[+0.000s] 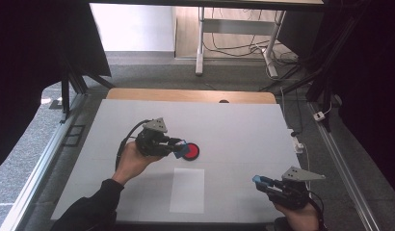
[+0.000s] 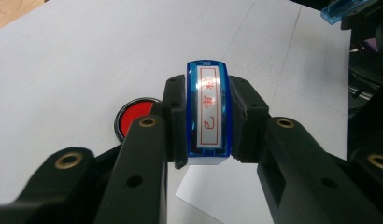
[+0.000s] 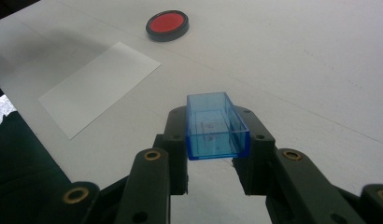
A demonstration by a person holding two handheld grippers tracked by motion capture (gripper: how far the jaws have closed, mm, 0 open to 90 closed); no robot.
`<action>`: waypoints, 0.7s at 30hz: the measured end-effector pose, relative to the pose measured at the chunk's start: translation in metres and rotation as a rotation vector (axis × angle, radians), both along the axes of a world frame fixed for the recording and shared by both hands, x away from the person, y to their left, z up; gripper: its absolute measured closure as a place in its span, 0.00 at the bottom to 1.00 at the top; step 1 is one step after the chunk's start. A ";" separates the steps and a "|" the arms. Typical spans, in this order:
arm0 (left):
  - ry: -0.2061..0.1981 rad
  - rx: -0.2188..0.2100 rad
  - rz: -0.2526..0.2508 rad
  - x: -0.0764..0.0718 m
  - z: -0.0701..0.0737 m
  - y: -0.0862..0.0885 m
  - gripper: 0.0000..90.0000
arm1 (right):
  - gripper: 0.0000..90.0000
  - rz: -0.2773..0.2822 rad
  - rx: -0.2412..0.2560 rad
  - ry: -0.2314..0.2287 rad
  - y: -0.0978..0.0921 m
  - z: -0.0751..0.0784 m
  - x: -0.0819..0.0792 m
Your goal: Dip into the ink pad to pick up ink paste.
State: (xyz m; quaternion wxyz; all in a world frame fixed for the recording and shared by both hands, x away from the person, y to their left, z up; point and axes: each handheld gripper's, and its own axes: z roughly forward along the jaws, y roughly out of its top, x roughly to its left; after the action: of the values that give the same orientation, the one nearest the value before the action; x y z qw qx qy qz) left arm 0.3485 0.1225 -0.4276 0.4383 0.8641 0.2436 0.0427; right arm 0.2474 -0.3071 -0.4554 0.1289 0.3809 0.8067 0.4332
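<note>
In the high view, the right gripper [image 1: 264, 182] is seen low at the near right corner of the white table [image 1: 243, 125], its jaws closed on a clear blue rectangular plastic cap [image 3: 216, 126], held open side up with its long axis running along the jaws. It lies well apart from the ink. Nearer the middle, a plain white sheet of paper [image 1: 187, 189] lies flat, its long axis running from near to far. Just beyond its far edge, the left gripper [image 1: 178, 148] is held above the table, its jaws clamped on a blue-framed rectangular stamp with red characters on its label [image 2: 208, 112], the stamp's long axis lined up with the jaws. The round black-rimmed red ink pad [image 1: 191, 151] sits just beside that gripper's tip, to its right in the high view and low to the left of the jaws in the left gripper view. The left hand is judged much the nearer to the pad, so a short move sideways and down would bring the stamp's face onto the ink.
</note>
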 end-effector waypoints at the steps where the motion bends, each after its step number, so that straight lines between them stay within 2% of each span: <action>1: 0.001 -0.001 0.004 0.002 0.000 -0.001 0.78 | 0.76 0.000 0.001 0.001 0.000 0.000 0.000; 10: 0.016 0.006 0.026 0.017 -0.005 -0.012 0.78 | 0.76 0.001 0.004 -0.001 -0.001 0.000 0.000; 21: 0.034 0.033 0.061 0.036 -0.020 -0.024 0.78 | 0.76 0.005 0.005 0.003 0.000 0.000 0.000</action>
State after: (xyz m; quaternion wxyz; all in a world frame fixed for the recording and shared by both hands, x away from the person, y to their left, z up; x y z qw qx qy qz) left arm 0.3846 0.0985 -0.4480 0.4184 0.8640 0.2763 0.0454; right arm 0.2475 -0.3076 -0.4555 0.1258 0.3798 0.8066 0.4350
